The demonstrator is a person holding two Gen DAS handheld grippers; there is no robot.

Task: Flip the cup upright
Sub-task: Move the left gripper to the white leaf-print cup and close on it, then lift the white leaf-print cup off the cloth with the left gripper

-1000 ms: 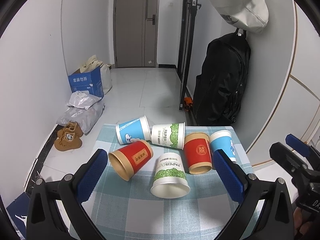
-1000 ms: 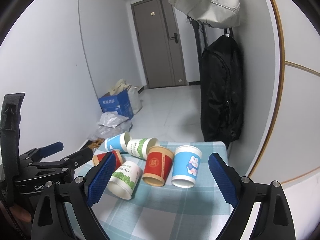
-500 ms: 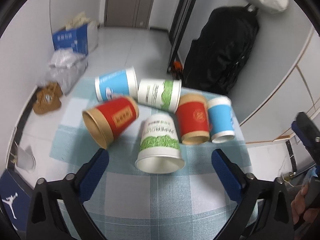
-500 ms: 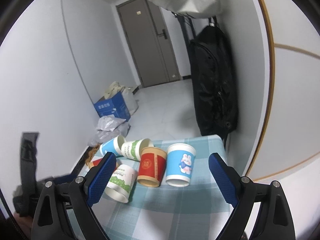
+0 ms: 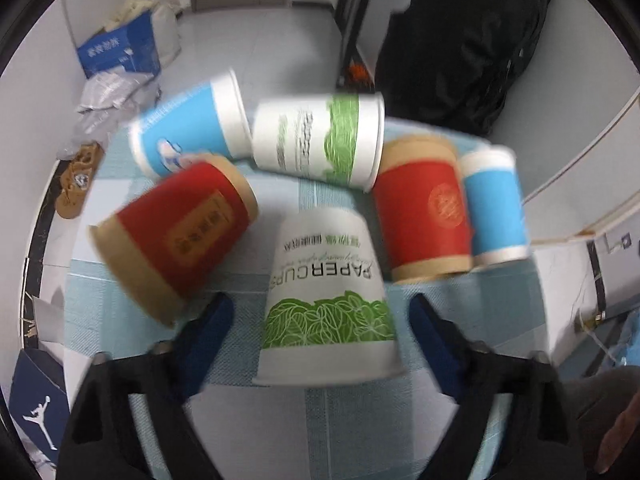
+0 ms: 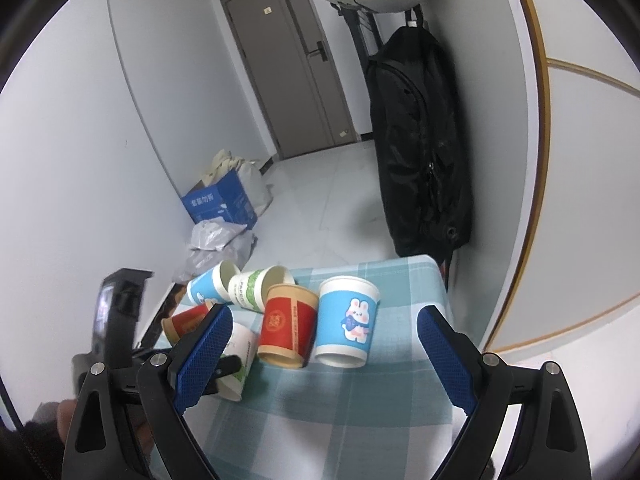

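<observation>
Your left gripper (image 5: 320, 320), fingers spread, straddles the green-leaf cup (image 5: 326, 292) lying nearest on the checked cloth (image 6: 360, 400). Close on its mid-body gently, clear of the red cup (image 5: 180, 232) beside it; your right gripper (image 6: 320, 344) hangs spread and empty.

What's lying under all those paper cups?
A blue-and-white checked tablecloth lies under the cups, including the green-leaf cup between the left gripper fingers. The table beneath is covered, so unseen.

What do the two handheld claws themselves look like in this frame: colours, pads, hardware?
Both match: the left claw and right claw have black plastic arms, silver screws at the joints, and long blue fingers with a fine textured grip surface. No cables show. A bare hand grips the left one.
</observation>
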